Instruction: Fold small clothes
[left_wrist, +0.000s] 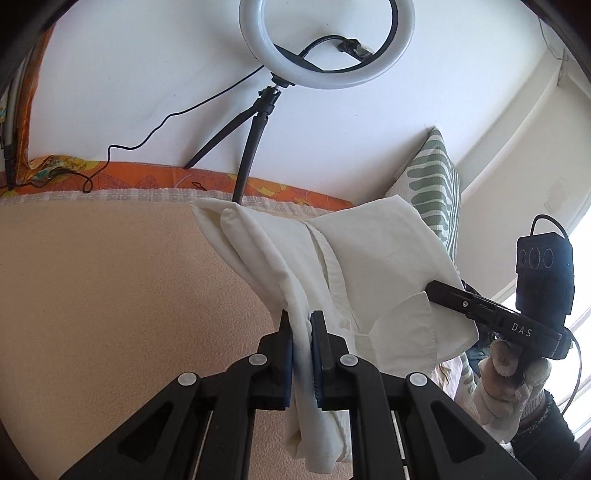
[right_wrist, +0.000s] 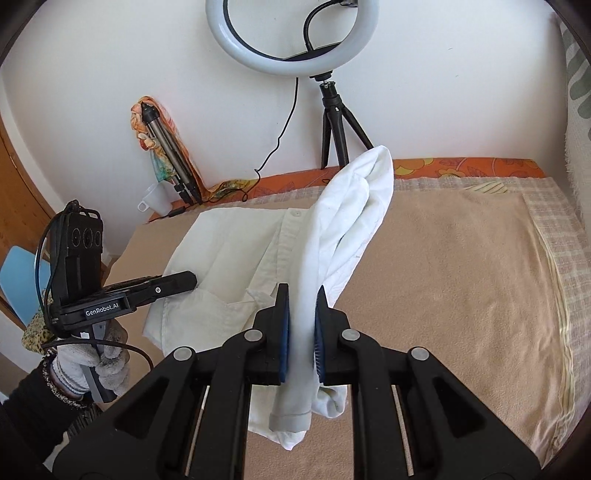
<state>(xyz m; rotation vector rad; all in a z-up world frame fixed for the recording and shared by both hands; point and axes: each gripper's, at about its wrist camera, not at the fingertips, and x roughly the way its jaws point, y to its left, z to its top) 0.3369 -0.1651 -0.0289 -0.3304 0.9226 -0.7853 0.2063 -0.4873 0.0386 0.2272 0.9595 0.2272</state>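
Our left hand-held gripper and right hand-held gripper each pinch a bunched part of the white shirt, lifted over the bed.

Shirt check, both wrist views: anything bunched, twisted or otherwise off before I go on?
Yes. The white shirt is not spread flat: each gripper clamps a bunched, rope-like wad, left gripper and right gripper. The fabric hangs crumpled above the tan blanket. No tears or stains show.
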